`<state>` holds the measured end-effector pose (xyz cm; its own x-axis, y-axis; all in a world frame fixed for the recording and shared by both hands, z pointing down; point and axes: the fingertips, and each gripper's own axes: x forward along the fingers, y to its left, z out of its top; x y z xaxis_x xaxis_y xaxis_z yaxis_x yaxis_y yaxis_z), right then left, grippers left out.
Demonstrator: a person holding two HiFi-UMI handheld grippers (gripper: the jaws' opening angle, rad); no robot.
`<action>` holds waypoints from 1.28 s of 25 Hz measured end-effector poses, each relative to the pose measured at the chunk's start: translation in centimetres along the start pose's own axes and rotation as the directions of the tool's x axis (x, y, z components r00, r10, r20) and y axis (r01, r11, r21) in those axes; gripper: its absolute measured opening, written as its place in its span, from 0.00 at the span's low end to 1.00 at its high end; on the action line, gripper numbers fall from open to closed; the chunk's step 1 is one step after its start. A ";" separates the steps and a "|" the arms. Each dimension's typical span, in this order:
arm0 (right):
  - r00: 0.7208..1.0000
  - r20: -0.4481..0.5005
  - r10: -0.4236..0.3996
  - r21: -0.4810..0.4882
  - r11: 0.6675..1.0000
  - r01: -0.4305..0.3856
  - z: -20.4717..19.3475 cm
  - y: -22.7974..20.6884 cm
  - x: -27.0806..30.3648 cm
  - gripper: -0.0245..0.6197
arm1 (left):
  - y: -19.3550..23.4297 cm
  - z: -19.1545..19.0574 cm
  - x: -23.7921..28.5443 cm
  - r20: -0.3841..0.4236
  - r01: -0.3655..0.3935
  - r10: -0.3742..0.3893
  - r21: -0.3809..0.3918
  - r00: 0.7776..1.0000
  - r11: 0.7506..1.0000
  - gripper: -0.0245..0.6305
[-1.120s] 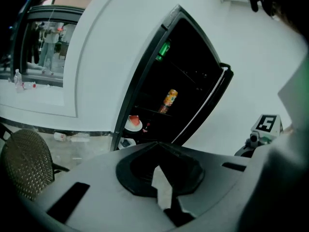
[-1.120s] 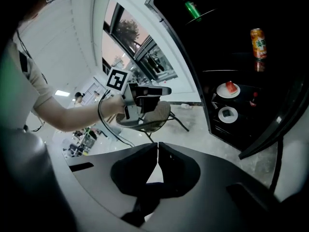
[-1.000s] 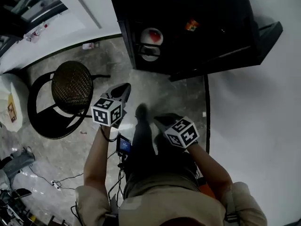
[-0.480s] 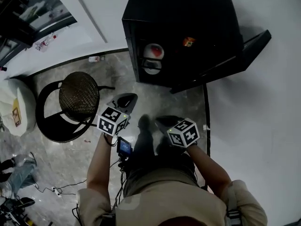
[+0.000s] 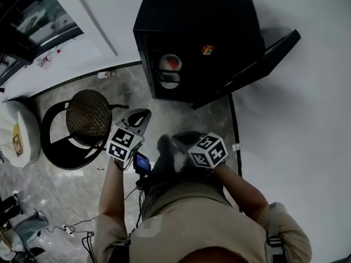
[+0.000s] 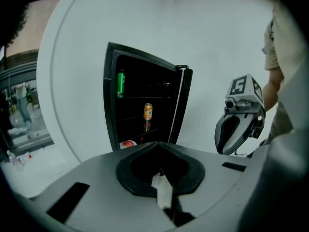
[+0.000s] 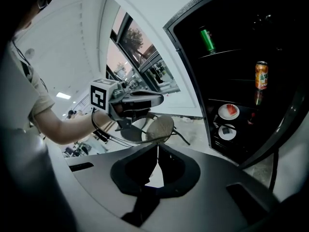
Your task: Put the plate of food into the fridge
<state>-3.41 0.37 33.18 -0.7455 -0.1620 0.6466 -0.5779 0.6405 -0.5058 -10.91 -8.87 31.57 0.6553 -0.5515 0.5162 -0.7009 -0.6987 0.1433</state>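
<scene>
Head view shows the fridge with its door open and both grippers held in front of it, well apart from the shelves. Left gripper: jaws together, nothing between them. Right gripper: jaws together, likewise empty. The plate of food, carrying a red portion, sits inside on a lower shelf near its front edge, with a second plate just below. Expect a rigid, breakable plate with a smooth rim and loose food. If repositioning is required, clamp a bare section of rim nearest the opening and keep it level.
</scene>
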 end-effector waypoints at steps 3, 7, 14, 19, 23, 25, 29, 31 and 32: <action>1.000 0.003 -0.019 -0.012 1.000 0.019 0.3 -0.2 -0.7 0.08 | 0.8 1.2 -0.2 0.021 -0.024 0.021 0.116 1.000 0.993 0.05; 0.998 0.005 -0.064 -0.021 0.998 0.064 0.4 -0.5 -1.6 0.08 | 3.3 0.6 -1.0 0.024 -0.068 0.065 0.160 0.998 0.985 0.05; 0.993 0.010 -0.120 -0.022 0.992 0.121 0.7 -1.6 -2.2 0.08 | 10.5 -4.8 -3.6 -0.041 -0.223 0.228 0.109 0.973 0.969 0.05; 0.992 -0.015 -0.125 -0.027 0.992 0.125 0.4 -1.5 -1.6 0.08 | 14.2 -8.5 -4.8 -0.036 -0.314 0.312 -0.118 0.949 0.942 0.05; 0.992 -0.027 -0.121 -0.036 0.992 0.120 0.6 -1.3 -0.8 0.08 | 12.3 -7.5 -4.4 -0.001 -0.270 0.272 -0.111 0.962 0.956 0.05; 0.992 -0.022 -0.121 -0.040 0.992 0.121 1.0 -1.3 -0.4 0.08 | 10.7 -6.0 -4.3 0.037 -0.226 0.231 -0.106 0.972 0.968 0.05; 0.993 -0.007 -0.118 -0.057 0.991 0.118 1.8 -0.7 0.1 0.08 | 7.4 -2.7 -4.8 0.097 -0.155 0.163 -0.078 0.982 0.985 0.05; 0.994 0.004 -0.112 -0.059 0.992 0.112 2.1 -0.4 0.2 0.08 | 6.2 -1.5 -5.2 0.114 -0.144 0.150 -0.059 0.982 0.988 0.05; 0.994 0.010 -0.111 -0.058 0.992 0.111 2.3 -0.4 0.2 0.08 | 5.7 -1.0 -5.3 0.118 -0.140 0.146 -0.053 0.982 0.989 0.05</action>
<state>-4.05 -1.62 32.18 -0.6802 -0.2397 0.6927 -0.6368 0.6612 -0.3966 -18.63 -9.43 30.54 0.5747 -0.6972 0.4285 -0.7998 -0.5895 0.1135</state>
